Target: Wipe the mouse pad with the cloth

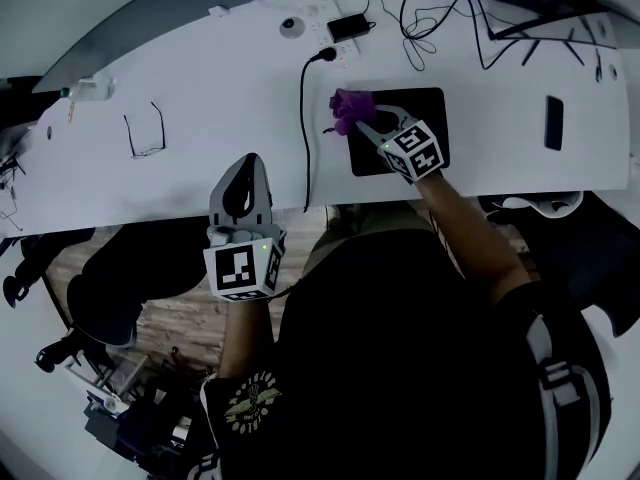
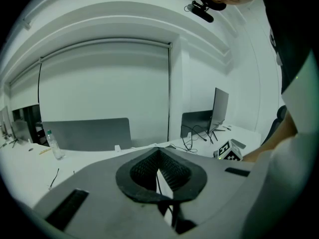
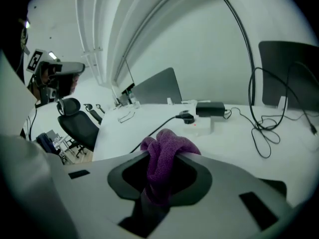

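A long white table (image 1: 200,88) carried a black mouse pad (image 1: 428,100) directly beneath the right gripper (image 1: 366,120). A black cable (image 1: 303,118) ran just left of that gripper, with eyeglasses (image 1: 146,133) farther left. A power strip (image 1: 335,38) lay beyond it and a slim dark object (image 1: 554,122) well to its right.

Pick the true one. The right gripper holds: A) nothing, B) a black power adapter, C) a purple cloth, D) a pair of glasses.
C: in the right gripper view, the right gripper has its jaws clamped on the purple cloth, which is bunched up between them.
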Demonstrator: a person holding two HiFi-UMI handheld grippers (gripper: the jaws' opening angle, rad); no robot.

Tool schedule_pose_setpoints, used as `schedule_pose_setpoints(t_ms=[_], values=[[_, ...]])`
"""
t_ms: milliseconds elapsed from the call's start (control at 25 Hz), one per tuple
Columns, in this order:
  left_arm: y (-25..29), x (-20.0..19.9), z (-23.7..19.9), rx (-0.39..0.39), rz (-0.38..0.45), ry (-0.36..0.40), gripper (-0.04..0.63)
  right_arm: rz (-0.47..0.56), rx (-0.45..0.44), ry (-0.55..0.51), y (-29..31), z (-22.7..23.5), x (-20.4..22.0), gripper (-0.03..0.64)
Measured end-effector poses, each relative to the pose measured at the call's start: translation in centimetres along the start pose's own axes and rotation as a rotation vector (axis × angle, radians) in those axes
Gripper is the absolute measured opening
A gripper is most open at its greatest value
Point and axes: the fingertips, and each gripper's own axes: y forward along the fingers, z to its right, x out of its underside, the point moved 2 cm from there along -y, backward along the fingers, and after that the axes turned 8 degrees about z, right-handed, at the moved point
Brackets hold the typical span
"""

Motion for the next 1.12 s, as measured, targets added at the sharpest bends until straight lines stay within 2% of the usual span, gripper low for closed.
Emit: schedule_pose_setpoints(t_ms=[120,320,480,1120], values=[[-0.5,0.2,-0.1,-0.016,-0.010,0.001,0.002,-0.074,0.032,0.035,1.3,1.2,2.7,0.086],[-0.6,0.1,-0.1,-0.029,-0.006,-0.003,0.002,-0.165,0.116,0.033,1.3,3.8,5.4,0.086],[-0.3,-0.1,0.4,-0.012,-0.003,0.008,0.002,-0.157,0.169,0.097,-0.4,5.7,6.0,0.086],[1.0,-2.4,3.0,0.066,0.055,0.046,0.002,-0.177,0.431,0.164,-10.9,14.4,9.1,0.087]])
